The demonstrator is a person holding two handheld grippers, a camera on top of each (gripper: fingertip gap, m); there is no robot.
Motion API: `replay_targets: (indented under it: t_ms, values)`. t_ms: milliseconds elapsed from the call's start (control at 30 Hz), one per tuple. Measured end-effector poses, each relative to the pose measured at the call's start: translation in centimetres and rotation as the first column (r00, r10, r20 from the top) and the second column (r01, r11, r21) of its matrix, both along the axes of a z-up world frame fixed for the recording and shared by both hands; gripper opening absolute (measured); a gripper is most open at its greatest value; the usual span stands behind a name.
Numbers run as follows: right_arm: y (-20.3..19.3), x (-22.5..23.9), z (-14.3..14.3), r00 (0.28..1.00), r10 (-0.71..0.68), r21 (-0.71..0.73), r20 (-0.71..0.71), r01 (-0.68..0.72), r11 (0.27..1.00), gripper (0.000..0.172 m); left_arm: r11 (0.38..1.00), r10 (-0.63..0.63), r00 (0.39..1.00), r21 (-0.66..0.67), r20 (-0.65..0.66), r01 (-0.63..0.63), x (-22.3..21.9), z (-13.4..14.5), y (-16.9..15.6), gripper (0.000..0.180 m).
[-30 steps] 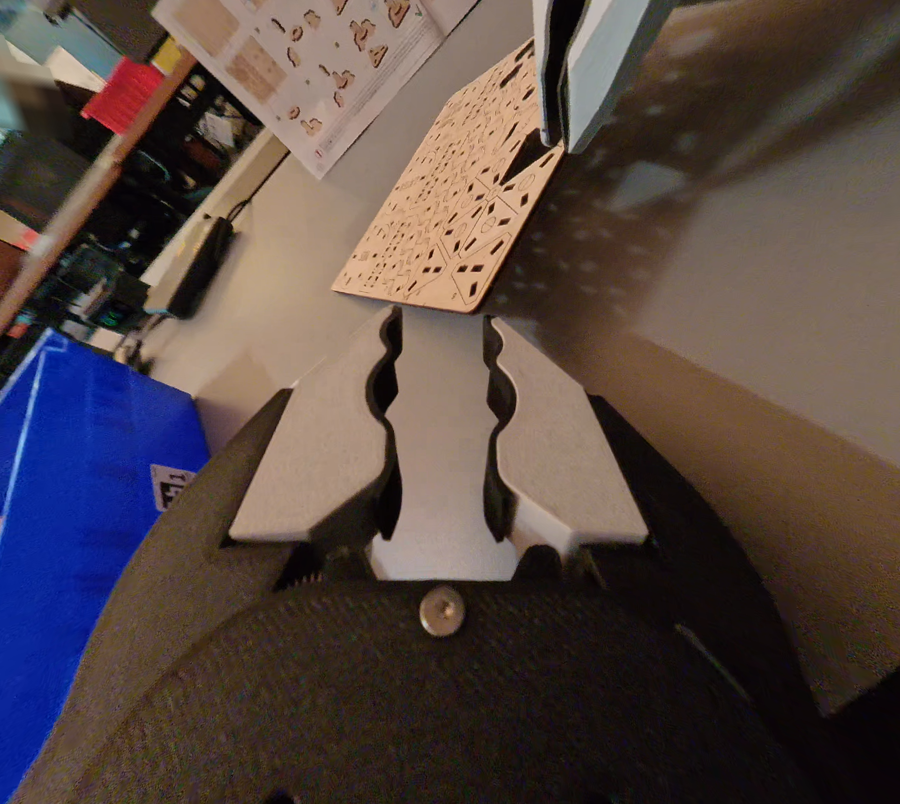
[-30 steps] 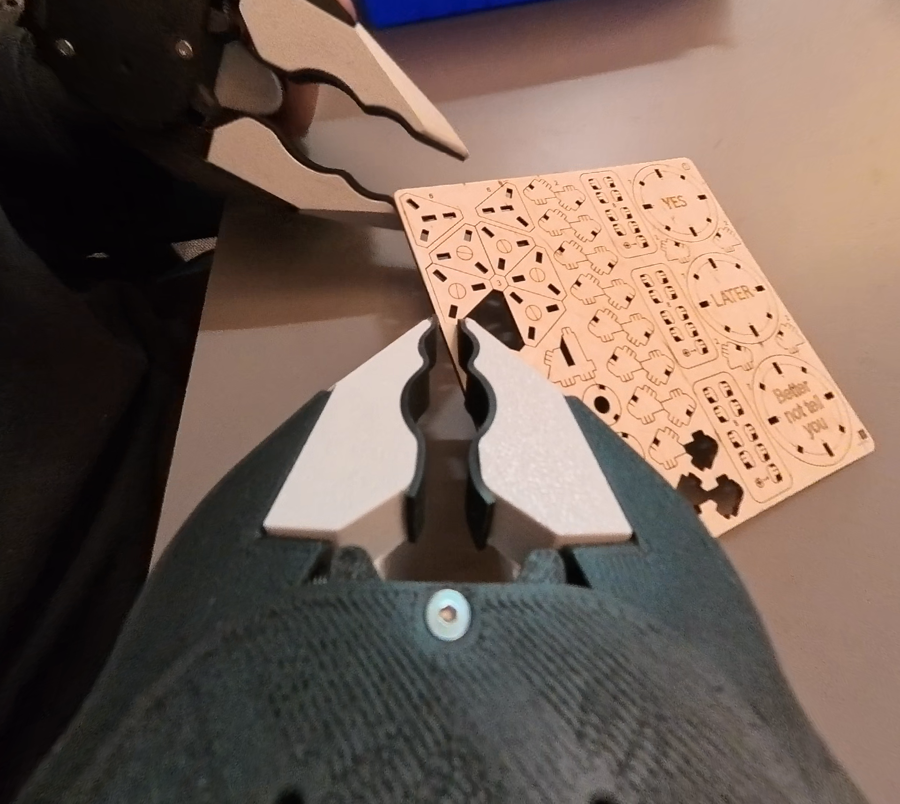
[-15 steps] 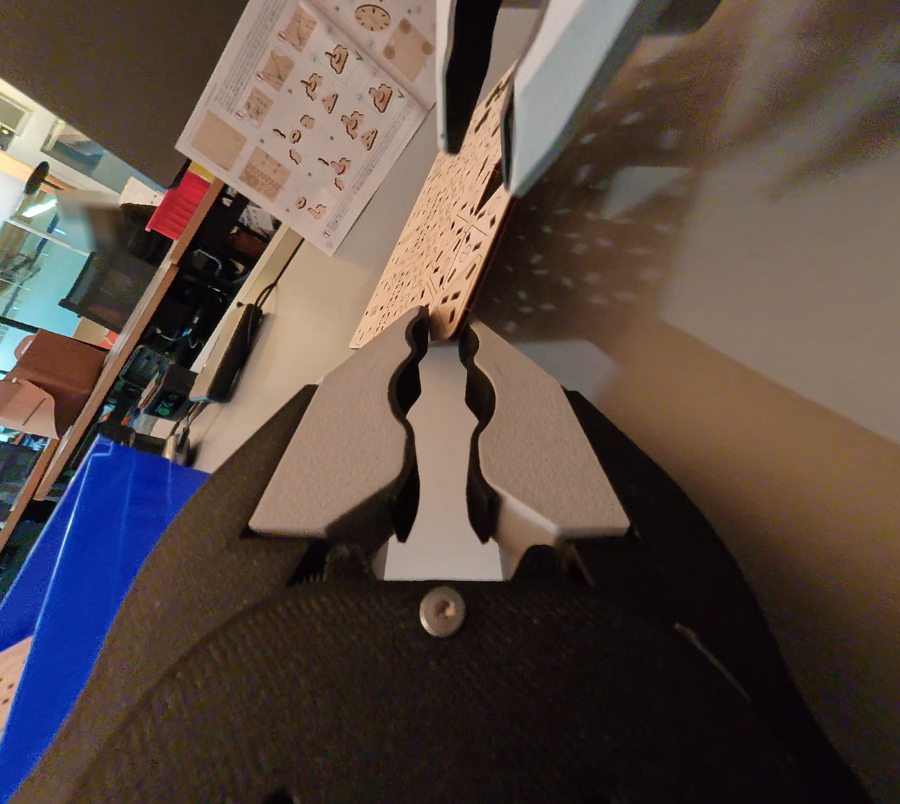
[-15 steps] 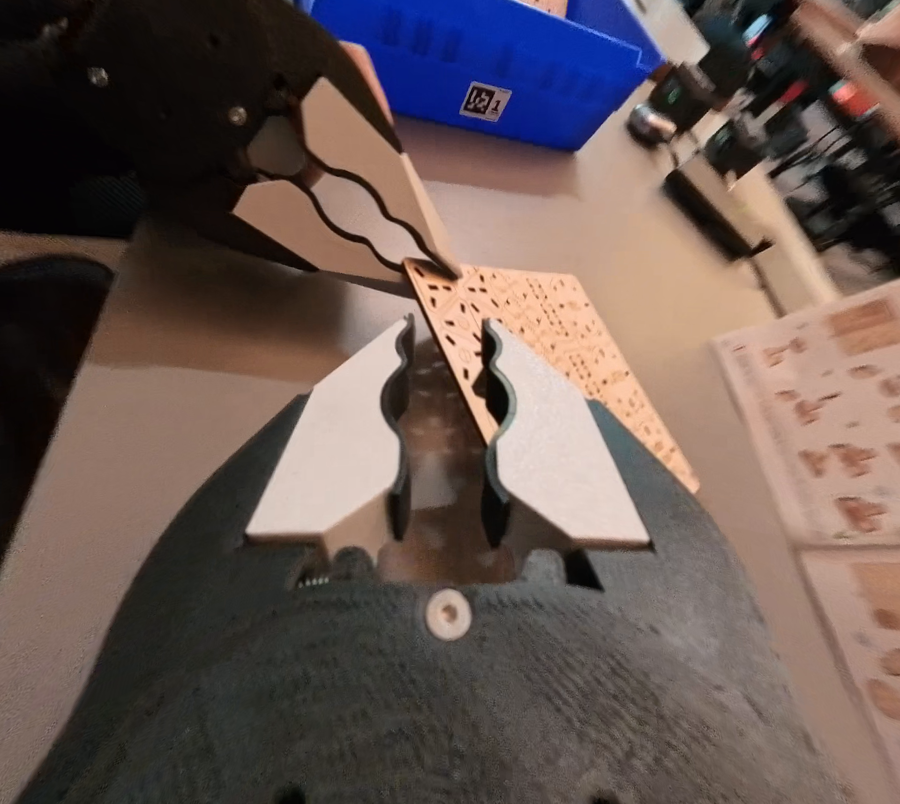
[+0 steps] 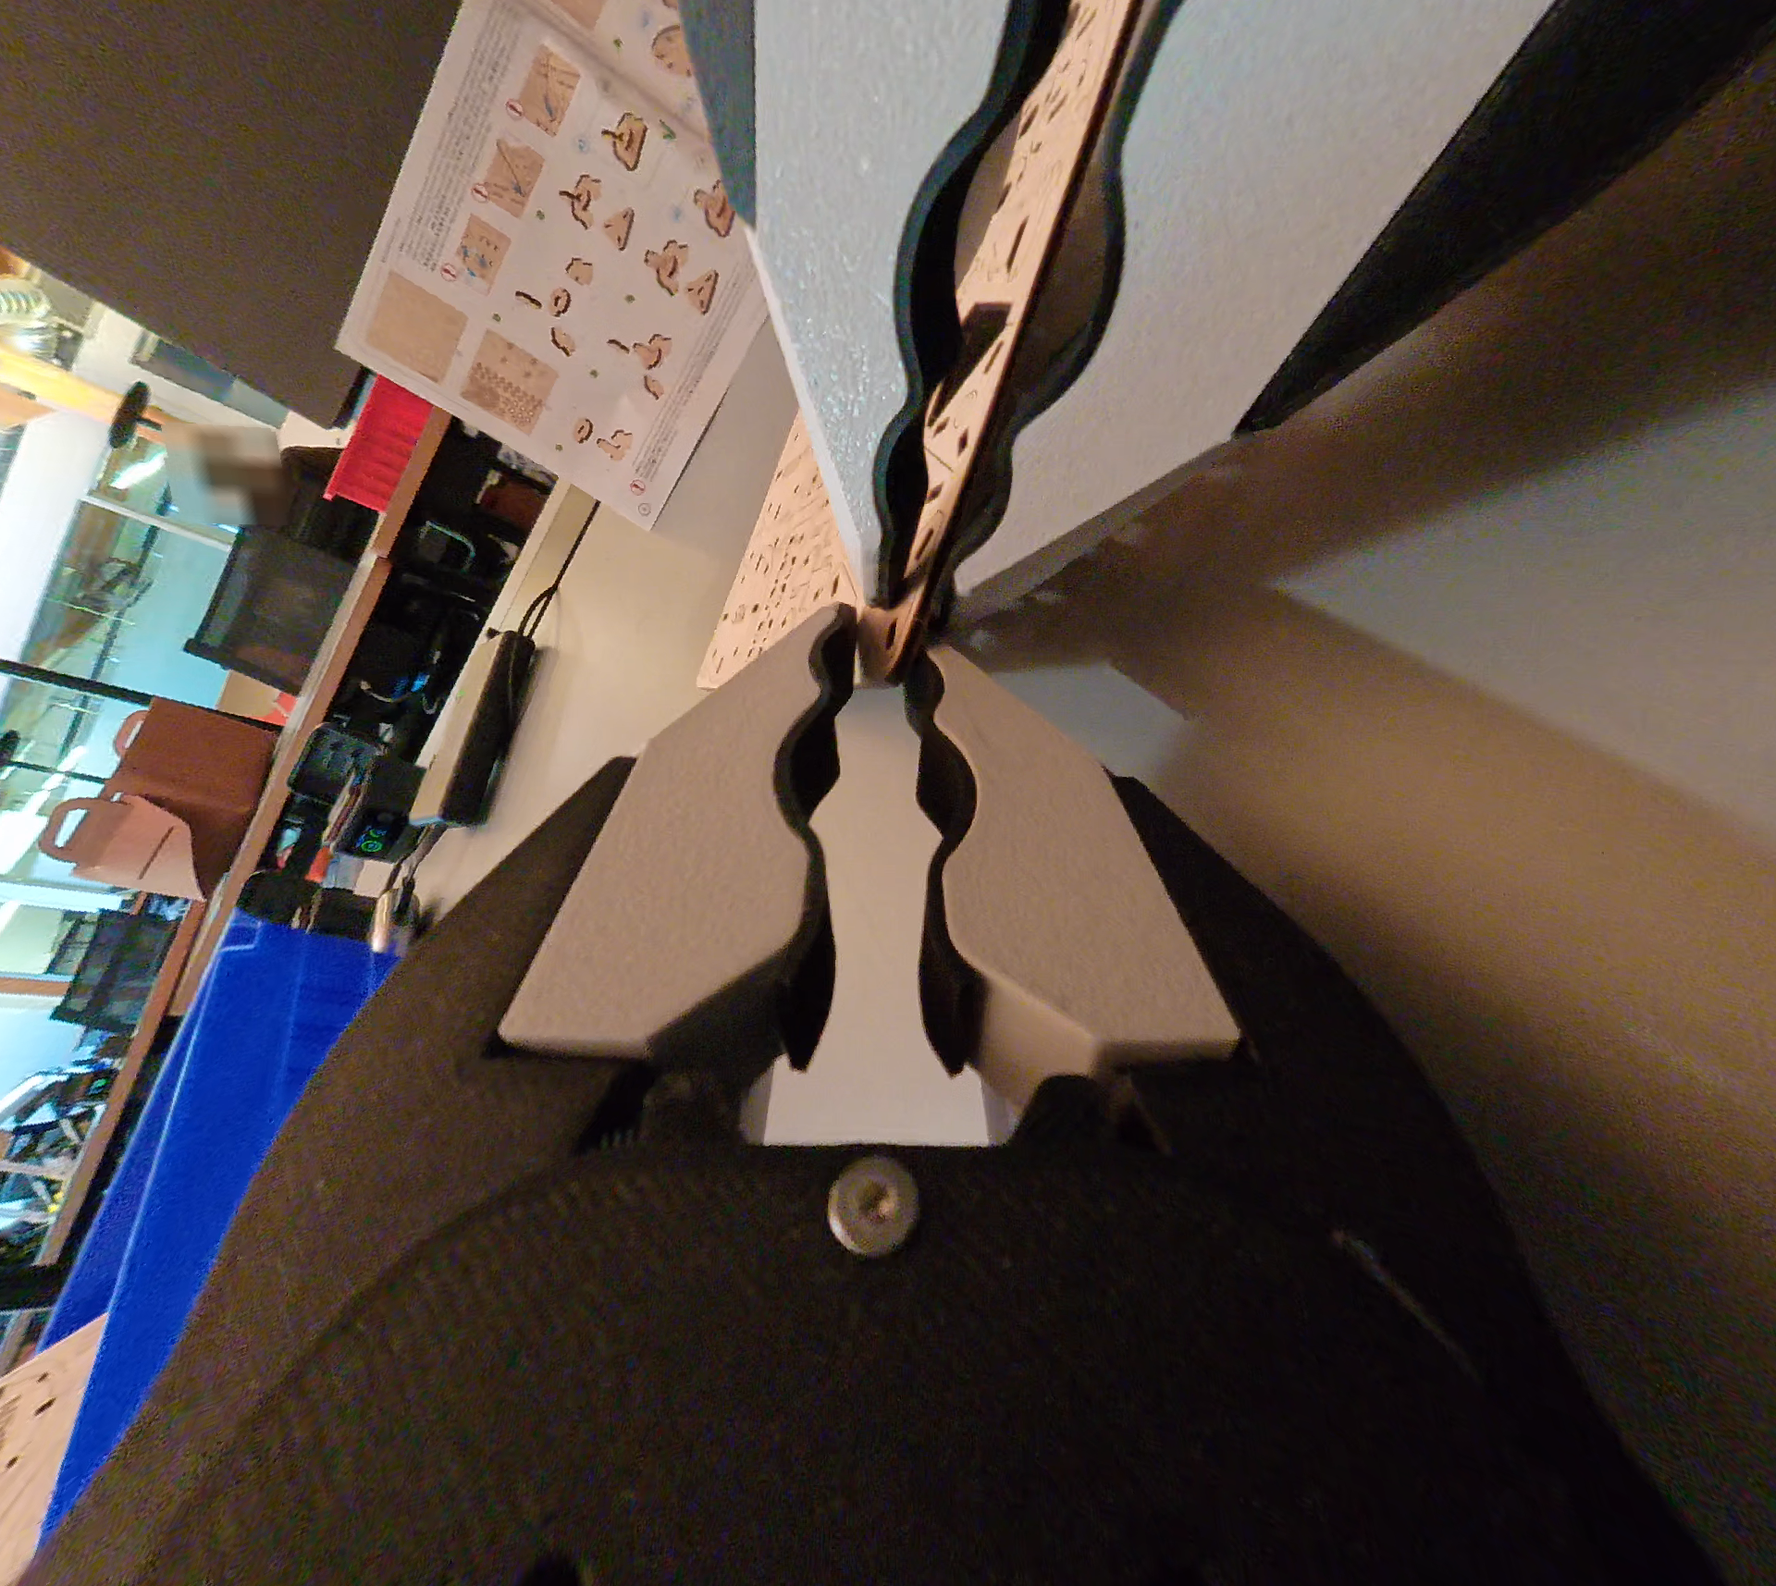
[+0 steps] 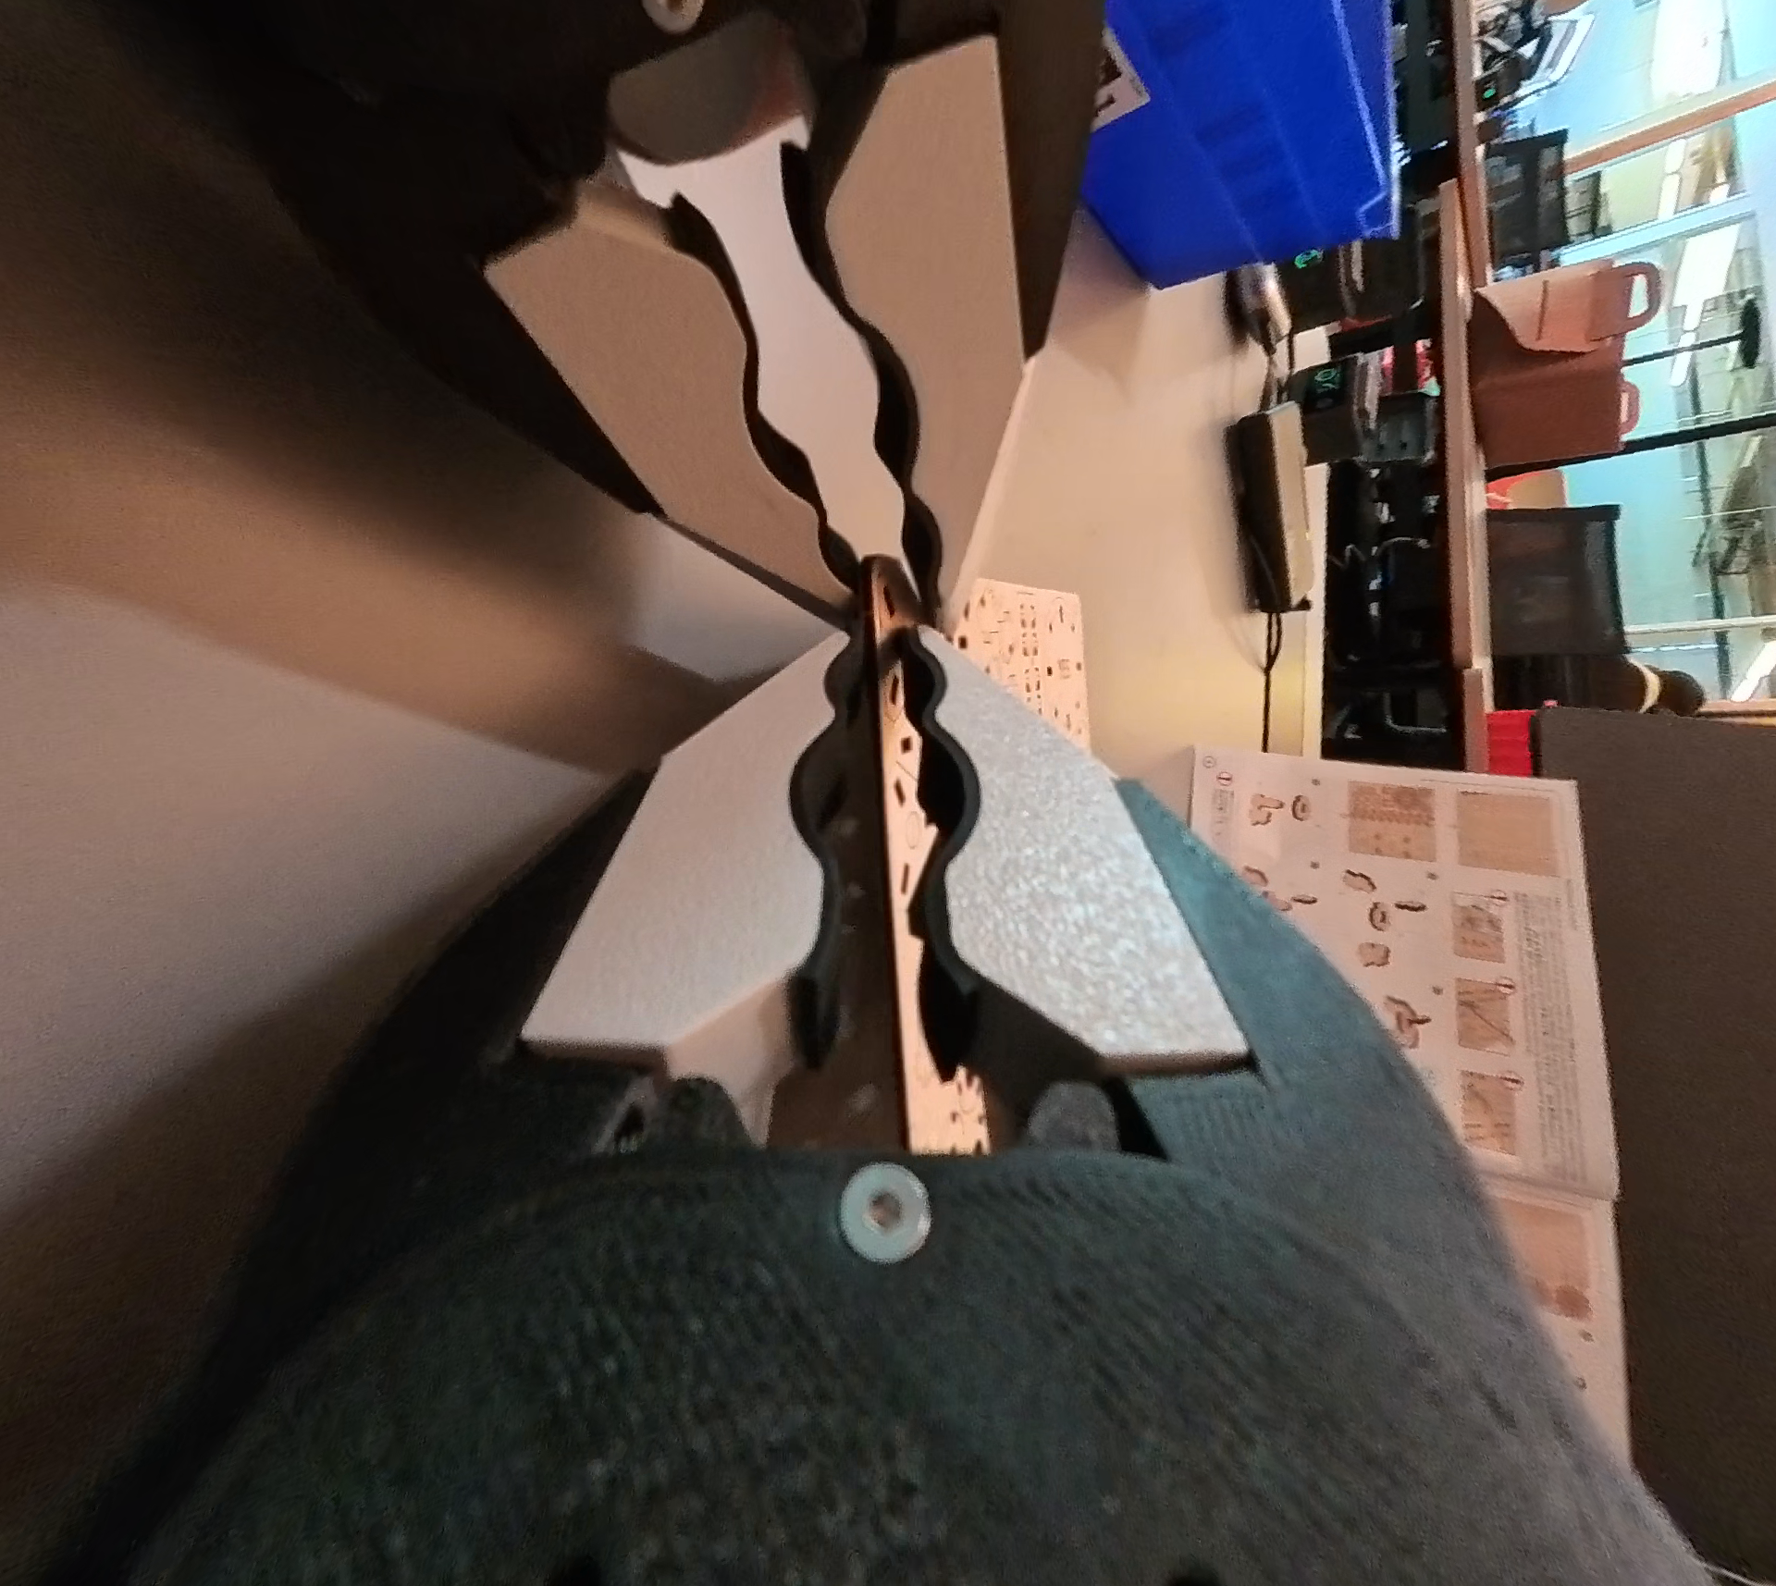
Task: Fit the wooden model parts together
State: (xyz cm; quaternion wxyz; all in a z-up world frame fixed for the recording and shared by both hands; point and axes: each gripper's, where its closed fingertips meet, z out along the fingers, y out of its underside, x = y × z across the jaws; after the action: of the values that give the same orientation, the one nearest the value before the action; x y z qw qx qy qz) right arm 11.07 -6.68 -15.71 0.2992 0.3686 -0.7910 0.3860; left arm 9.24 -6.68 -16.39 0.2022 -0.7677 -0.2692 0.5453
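A thin laser-cut wooden sheet point(image 5: 1043, 176) is held on edge between both grippers. In the left wrist view my left gripper point(image 5: 879, 656) is shut on the sheet's near corner, with both pads pressing it. My right gripper point(image 5: 913, 579) faces it from above, and the sheet runs deep between its fingers. In the right wrist view my right gripper point(image 6: 884, 661) is shut on the wooden sheet point(image 6: 899, 867), seen edge-on along the finger channel. The left gripper point(image 6: 884, 579) pinches the corner just past my right fingertips. More of the sheet's face point(image 6: 1033, 656) shows beyond the right finger.
A blue bin point(image 6: 1230, 51) stands on the grey table point(image 5: 1442, 675); it also shows in the left wrist view point(image 5: 192, 1156). A printed instruction sheet point(image 6: 1393, 944) lies on the table. A black power adapter point(image 6: 1269, 502) sits at the table's edge, with cluttered shelves behind. My two grippers' fingertips are within a few centimetres of each other.
The left gripper closed onto the sheet's corner. The right gripper opened, slid deeper along the sheet and closed again. The sheet has risen from the table and now stands on edge.
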Motion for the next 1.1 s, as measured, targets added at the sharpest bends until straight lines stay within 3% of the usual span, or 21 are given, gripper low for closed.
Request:
replay_targets:
  t_ms: [367, 433, 533, 600, 633, 667, 733, 767, 800, 867, 1000, 1100]
  values:
    - [-0.3, -0.2, -0.5, 0.995, -0.007, 0.088, 0.099, -0.002, 0.996, 0.007, 0.999, 0.036, 0.999, -0.033, 0.023, -0.035, -0.1, -0.5, -0.5, 0.005]
    - [-0.7, -0.2, 0.3, 0.996, 0.003, 0.036, 0.093, -0.007, 0.999, 0.007, 0.999, 0.052, 0.999, 0.015, -0.003, -0.052, -0.2, 0.2, -0.7, 0.006]
    - [-1.1, -0.4, 1.4, 0.999, 0.013, -0.066, 0.048, -0.010, 0.998, 0.005, 0.966, 0.113, 0.993, 0.231, 0.040, -0.119, 0.3, 1.2, -1.6, 0.011]
    - [-1.0, -0.6, 1.7, 1.000, 0.012, -0.100, 0.018, -0.010, 0.995, 0.004, 0.858, 0.111, 0.981, 0.483, 0.157, -0.174, 0.9, 1.3, -2.1, 0.012]
    - [-1.0, -0.6, 1.8, 1.000, 0.012, -0.112, 0.008, -0.011, 0.994, 0.004, 0.740, 0.067, 0.973, 0.644, 0.220, -0.196, 1.2, 1.5, -2.0, 0.014]
    - [-0.9, -0.6, 1.9, 1.000, 0.015, -0.125, -0.004, -0.015, 0.992, 0.004, 0.561, -0.025, 0.964, 0.802, 0.265, -0.206, 1.5, 1.8, -1.5, 0.018]
    - [-0.9, -0.5, 2.3, 0.999, 0.021, -0.160, -0.041, -0.028, 0.987, 0.003, 0.120, -0.290, 0.927, 0.970, 0.237, -0.210, 2.1, 3.1, -0.1, 0.020]
    - [-0.9, -0.5, 2.5, 0.998, 0.027, -0.175, -0.065, -0.038, 0.984, 0.002, -0.057, -0.397, 0.898, 0.972, 0.189, -0.230, 2.4, 3.6, 0.2, 0.020]
    - [-0.9, -0.4, 2.6, 0.995, 0.032, -0.185, -0.090, -0.048, 0.982, 0.002, -0.155, -0.466, 0.867, 0.949, 0.176, -0.276, 2.5, 3.3, 0.3, 0.022]
    - [-0.8, -0.1, 2.7, 0.990, 0.039, -0.195, -0.134, -0.065, 0.979, 0.002, -0.218, -0.543, 0.819, 0.910, 0.186, -0.352, 2.4, 2.5, 0.7, 0.025]
    - [-0.5, -0.3, 2.3, 0.979, 0.042, -0.195, -0.198, -0.082, 0.977, 0.002, -0.184, -0.561, 0.800, 0.911, 0.212, -0.370, 2.2, 2.4, 1.1, 0.020]
    - [0.2, -0.2, 2.3, 0.979, 0.054, -0.205, -0.194, -0.095, 0.974, 0.002, -0.247, -0.597, 0.782, 0.887, 0.178, -0.390, 2.3, 2.6, 1.5, 0.017]
